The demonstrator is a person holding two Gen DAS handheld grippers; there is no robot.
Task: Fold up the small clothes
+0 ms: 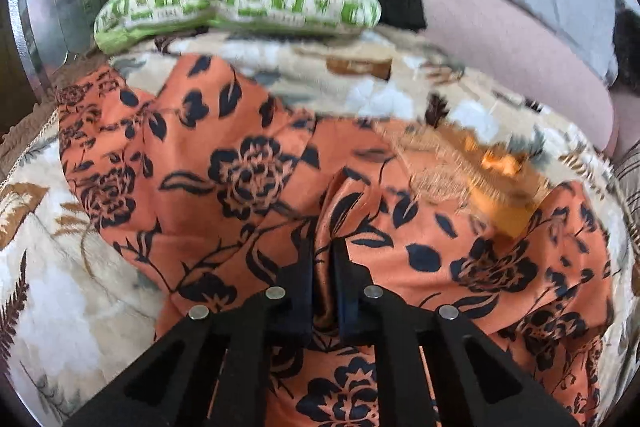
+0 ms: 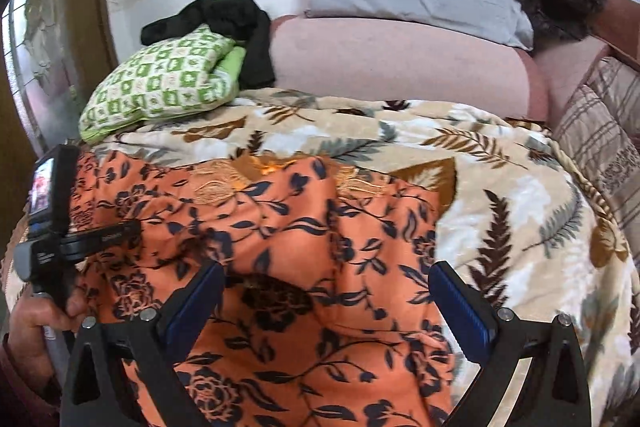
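On the blanket (image 2: pixel 500 163), left tongs (image 1: pixel 323 259) pinch the orange garment (image 1: pixel 192 155); right tongs (image 2: pixel 326 291) spread above it.

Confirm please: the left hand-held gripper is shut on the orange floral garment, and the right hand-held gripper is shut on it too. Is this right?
Not quite. The left hand-held gripper is shut on the orange floral garment, but the right hand-held gripper is open, its fingers spread wide over the cloth, as the right wrist view shows.
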